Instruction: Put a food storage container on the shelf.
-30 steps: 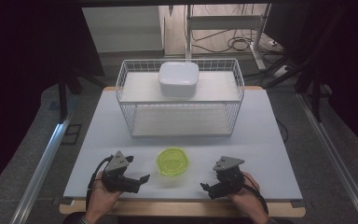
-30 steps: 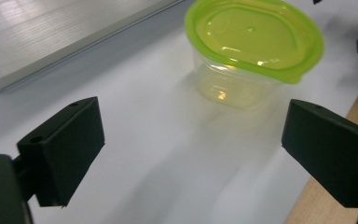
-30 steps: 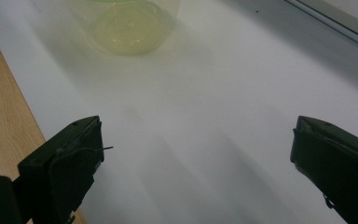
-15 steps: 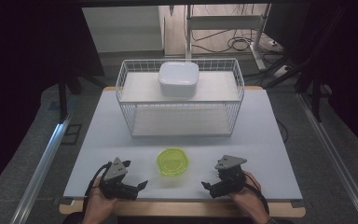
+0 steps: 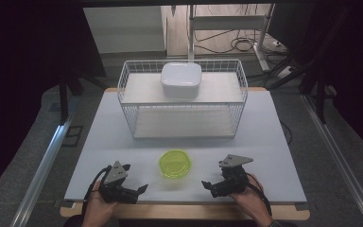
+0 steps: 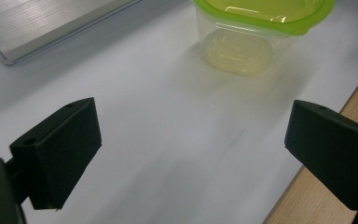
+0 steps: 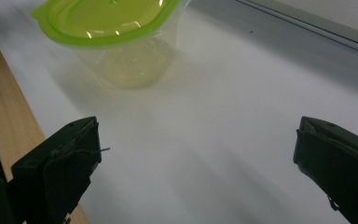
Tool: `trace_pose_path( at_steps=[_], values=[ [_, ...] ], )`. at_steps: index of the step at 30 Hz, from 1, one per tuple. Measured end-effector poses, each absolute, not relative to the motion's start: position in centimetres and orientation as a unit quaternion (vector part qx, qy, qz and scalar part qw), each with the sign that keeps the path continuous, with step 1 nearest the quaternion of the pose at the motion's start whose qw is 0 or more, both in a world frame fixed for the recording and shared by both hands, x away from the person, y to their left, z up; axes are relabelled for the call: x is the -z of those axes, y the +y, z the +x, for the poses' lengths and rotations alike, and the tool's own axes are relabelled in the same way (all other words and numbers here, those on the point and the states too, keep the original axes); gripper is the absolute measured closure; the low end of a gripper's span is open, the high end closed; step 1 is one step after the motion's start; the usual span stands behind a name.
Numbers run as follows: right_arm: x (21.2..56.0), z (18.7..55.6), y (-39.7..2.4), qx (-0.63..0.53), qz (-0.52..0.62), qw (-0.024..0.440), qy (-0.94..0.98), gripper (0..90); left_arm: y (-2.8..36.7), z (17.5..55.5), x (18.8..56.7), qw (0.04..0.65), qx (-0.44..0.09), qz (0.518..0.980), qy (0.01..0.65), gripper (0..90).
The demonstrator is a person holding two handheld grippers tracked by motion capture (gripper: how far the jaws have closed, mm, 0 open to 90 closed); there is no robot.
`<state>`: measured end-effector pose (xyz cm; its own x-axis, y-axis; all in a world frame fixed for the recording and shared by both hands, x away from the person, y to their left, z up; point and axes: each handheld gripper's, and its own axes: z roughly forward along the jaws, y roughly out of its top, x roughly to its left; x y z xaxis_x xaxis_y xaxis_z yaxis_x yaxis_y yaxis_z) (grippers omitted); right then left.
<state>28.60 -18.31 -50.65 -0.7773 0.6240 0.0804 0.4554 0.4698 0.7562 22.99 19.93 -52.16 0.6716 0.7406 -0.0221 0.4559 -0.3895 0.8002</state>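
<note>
Two grippers are held low over the near edge of the white table (image 5: pixel 274 142), one on each side of the green-lidded container (image 5: pixel 174 163), which stands on the table between them and in front of the wire basket (image 5: pixel 137 101). The left gripper (image 5: pixel 139 189) is seen with its jaws wide apart and nothing between them; compared with one second ago it has been drawn back toward the person's side and lies closer to the table's wooden edge. The right gripper (image 5: pixel 208 185) is likewise spread open and empty, and its position is almost unchanged over the same interval. In both gripper views the container (image 6: pixel 261 32) (image 7: pixel 116 42) is shown ahead of the jaws and apart from them, upright, lid on. A white lidded box (image 5: pixel 181 79) rests on the basket's upper shelf, unmoved.
</note>
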Motion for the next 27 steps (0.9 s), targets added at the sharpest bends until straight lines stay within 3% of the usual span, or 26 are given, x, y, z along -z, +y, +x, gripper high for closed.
trace_pose_path(
  at_steps=[4,7,19,27],
  values=[
    [50.0,28.8,-17.9,-0.415,0.329,0.106,0.842,0.8,19.9,23.0,52.2,0.409,-0.175,0.817,0.366,3.4],
    [49.7,29.6,-17.5,-0.417,0.350,0.077,0.835,2.0,19.9,23.0,52.3,0.409,-0.173,0.818,0.365,3.4],
    [48.8,32.0,-16.4,-0.429,0.376,0.004,0.821,30.9,19.8,23.0,52.4,0.404,-0.175,0.820,0.366,3.4],
    [48.7,33.5,-15.5,-0.445,0.403,-0.035,0.799,42.6,19.8,23.0,52.5,0.403,-0.174,0.821,0.365,3.5]
  ],
)
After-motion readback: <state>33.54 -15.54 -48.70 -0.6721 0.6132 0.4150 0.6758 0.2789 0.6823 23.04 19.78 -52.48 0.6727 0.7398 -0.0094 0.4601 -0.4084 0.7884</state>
